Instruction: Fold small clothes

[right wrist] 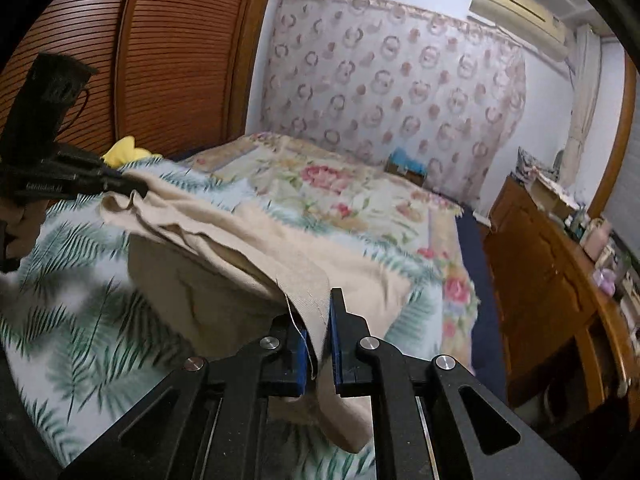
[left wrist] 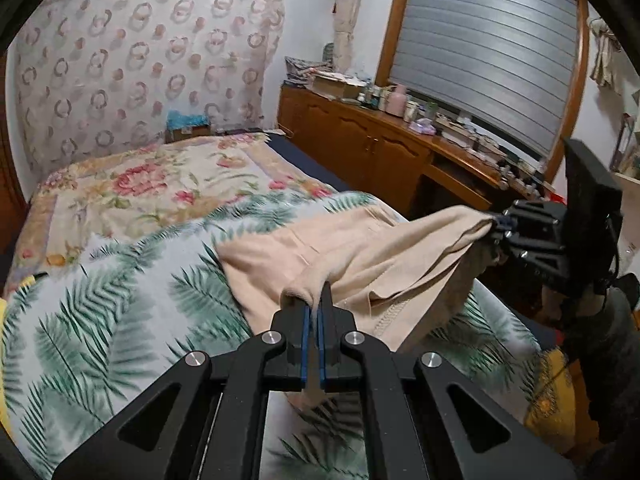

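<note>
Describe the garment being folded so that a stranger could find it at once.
On the bed, over the fern-print sheet at the near end, lies a plain beige garment. The left hand-held gripper and right hand-held gripper each pinch it. It is the only unpatterned cloth there.

Garment (left wrist: 360, 252) on bed (left wrist: 120, 280), cabinet (left wrist: 360, 148) to its right
</note>
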Tool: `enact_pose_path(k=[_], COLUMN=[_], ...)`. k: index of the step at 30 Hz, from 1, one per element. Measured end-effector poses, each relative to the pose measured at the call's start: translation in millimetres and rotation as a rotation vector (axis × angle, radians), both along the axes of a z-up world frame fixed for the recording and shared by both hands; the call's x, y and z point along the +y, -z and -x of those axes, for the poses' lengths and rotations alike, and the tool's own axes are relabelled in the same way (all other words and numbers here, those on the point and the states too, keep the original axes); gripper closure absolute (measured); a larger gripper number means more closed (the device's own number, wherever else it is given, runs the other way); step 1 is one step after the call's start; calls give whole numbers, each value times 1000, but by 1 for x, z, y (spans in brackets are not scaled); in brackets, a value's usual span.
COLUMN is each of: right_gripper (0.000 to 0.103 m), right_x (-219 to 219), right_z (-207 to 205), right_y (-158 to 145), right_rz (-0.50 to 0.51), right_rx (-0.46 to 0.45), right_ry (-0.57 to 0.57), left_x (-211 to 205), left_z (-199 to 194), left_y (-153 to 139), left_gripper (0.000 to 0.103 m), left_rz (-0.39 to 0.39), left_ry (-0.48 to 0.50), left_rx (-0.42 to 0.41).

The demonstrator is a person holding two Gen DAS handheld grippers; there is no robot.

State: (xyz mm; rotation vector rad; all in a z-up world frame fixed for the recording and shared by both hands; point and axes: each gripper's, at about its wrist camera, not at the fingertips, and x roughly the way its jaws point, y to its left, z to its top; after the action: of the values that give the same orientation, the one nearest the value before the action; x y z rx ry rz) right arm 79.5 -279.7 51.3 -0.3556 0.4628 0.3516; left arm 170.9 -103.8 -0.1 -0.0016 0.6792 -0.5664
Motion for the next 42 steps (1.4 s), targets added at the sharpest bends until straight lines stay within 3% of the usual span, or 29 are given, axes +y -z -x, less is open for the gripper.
enact_pose_path(k=[6, 12, 20, 21, 23, 24, 25, 27, 29, 31, 37, 42], right_gripper=[94, 94, 93, 88, 81, 75, 68, 62, 60, 58, 52, 52], right_x=[18, -3, 0, 1, -1, -2, -2, -3, -4, -5, -21, -16], right_z=[-52, -99, -146, -149, -154, -157, -159, -161, -165, -166, -158, -154], right_y=[-5, 17, 19, 17, 13, 11, 7, 5, -2, -7, -20, -12], right_rz=[8, -16, -57, -62, -72, -79, -86, -98, -99, -99, -152, -111], right_rx=[-4, 78, 171, 177, 184, 186, 186, 178, 159, 134, 79, 125], right_ry=[-9, -11, -6, -3, 3, 8, 15, 29, 49, 76, 166, 182], left_x=[5, 8, 3, 3, 3, 5, 5, 7, 7, 7, 7, 10], left_z=[-47, -89, -114, -114, -113, -112, -110, -107, -105, -103, -107, -111], left_y=[1, 23, 46, 46, 43, 42, 40, 36, 34, 35, 53, 66], left_gripper=[99, 99, 98, 95, 75, 70, 59, 52, 34, 28, 28, 28], left_rz=[-16, -29, -58, -62, -55, -49, -46, -41, -34, -25, -48, -47], left_ry=[-44, -61, -59, -55, -46, -43, -44, -42, -33, -24, -28, -39], left_rx=[6, 65, 129, 134, 130, 121, 113, 94, 89, 88, 116, 145])
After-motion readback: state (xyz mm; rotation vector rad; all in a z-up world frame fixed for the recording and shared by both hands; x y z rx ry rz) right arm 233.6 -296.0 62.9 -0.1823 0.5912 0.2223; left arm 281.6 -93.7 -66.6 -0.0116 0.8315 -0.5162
